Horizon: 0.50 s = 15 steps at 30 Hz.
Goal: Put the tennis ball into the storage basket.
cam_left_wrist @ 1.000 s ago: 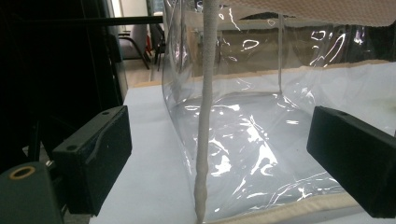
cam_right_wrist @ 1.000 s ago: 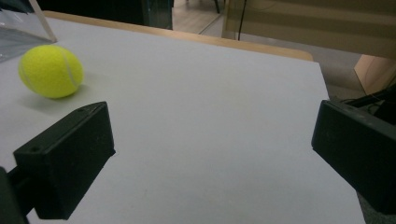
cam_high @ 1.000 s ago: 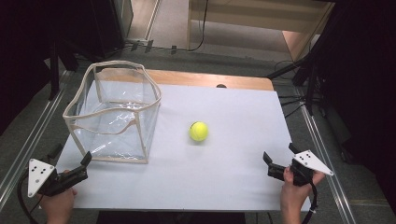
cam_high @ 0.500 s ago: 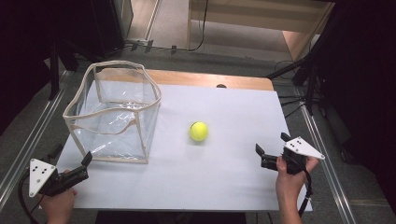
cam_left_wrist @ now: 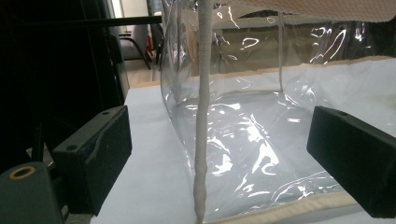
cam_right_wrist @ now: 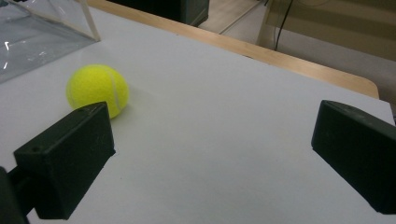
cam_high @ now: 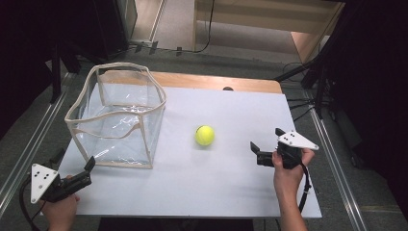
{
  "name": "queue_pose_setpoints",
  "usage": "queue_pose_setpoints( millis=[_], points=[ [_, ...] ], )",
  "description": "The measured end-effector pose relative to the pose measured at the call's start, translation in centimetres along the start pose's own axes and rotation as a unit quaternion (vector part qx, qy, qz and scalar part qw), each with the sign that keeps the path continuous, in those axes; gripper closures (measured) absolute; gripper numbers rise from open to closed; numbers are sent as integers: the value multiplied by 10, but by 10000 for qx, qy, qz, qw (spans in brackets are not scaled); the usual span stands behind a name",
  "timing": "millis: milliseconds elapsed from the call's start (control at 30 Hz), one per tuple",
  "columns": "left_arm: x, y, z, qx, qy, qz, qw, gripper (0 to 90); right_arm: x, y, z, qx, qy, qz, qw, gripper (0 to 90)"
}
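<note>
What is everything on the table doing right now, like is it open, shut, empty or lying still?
Clear bag: standing upright, open at the top, nothing seen inside.
Tennis ball: lying on the white table, apart from the bag, not held.
Left gripper: open, jaws wide, pointing at the bag's near corner.
Right gripper: open, holding nothing, jaws pointing toward the ball.
</note>
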<state>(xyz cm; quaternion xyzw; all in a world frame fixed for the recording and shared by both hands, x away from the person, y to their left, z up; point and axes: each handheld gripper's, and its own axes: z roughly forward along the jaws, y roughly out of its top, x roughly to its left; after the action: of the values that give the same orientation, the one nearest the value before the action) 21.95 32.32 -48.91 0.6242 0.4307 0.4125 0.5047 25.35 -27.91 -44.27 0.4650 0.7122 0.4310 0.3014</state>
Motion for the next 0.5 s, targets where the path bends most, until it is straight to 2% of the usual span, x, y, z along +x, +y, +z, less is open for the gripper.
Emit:
queue_pose_setpoints(
  millis=[500],
  points=[
    [0,0,0,-8,-8,30,10000,69,8,14,17,168,222,-160,9995,0]
  ],
)
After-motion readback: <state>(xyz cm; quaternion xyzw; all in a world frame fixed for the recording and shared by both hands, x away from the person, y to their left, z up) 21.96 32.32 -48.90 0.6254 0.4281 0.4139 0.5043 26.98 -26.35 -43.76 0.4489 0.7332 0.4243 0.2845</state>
